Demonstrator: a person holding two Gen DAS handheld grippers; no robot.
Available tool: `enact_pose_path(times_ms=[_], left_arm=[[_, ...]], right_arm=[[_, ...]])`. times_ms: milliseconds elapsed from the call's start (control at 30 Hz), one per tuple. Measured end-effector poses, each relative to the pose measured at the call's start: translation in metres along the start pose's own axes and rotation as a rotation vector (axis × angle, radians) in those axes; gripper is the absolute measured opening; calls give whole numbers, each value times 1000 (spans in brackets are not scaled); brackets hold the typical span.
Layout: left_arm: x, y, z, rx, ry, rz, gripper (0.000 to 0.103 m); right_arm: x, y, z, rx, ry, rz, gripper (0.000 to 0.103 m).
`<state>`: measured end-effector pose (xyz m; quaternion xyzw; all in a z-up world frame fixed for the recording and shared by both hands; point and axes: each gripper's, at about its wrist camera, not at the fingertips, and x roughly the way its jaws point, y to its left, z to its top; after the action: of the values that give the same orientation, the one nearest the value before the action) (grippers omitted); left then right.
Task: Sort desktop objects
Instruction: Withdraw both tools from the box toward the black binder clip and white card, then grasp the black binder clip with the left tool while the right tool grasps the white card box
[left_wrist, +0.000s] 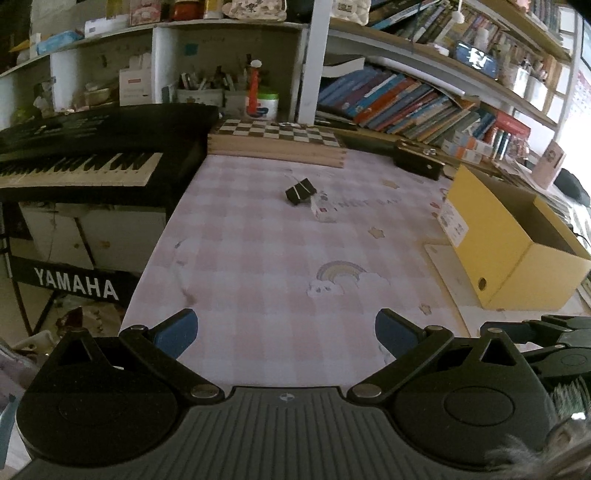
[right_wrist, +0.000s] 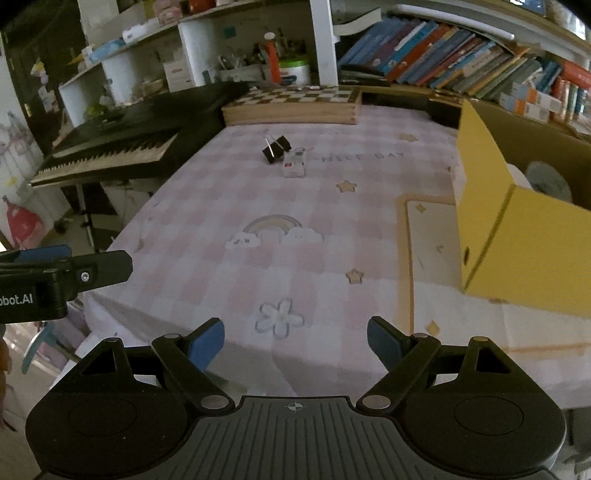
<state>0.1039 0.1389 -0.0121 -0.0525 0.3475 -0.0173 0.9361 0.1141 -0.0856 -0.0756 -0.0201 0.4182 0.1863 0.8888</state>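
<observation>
A black binder clip (left_wrist: 300, 191) lies on the pink checked tablecloth (left_wrist: 258, 258), far from both grippers; it also shows in the right wrist view (right_wrist: 276, 148). A small white packet (left_wrist: 322, 211) lies just right of it, also seen in the right wrist view (right_wrist: 294, 165). My left gripper (left_wrist: 286, 334) is open and empty over the near part of the table. My right gripper (right_wrist: 295, 341) is open and empty above the table's near edge. The left gripper's body (right_wrist: 55, 278) shows at the right wrist view's left.
A yellow open box (left_wrist: 517, 243) stands on the right (right_wrist: 517, 221), with pale things inside. A wooden chessboard box (left_wrist: 280, 142) sits at the back. A black Yamaha keyboard (left_wrist: 85, 162) stands left of the table. Bookshelves fill the back wall.
</observation>
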Motion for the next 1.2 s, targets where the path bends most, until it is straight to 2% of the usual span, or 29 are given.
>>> enact_pose_path(times_ms=[533, 900, 1200], left_arm=[[77, -22, 62, 0, 14, -2, 103], [121, -33, 101, -1, -24, 59, 103], [165, -48, 125, 53, -51, 109, 103]], right_arm=[[45, -45, 74, -7, -24, -19, 86], [75, -77, 136, 24, -87, -22, 87], [96, -85, 180, -3, -139, 16, 87]])
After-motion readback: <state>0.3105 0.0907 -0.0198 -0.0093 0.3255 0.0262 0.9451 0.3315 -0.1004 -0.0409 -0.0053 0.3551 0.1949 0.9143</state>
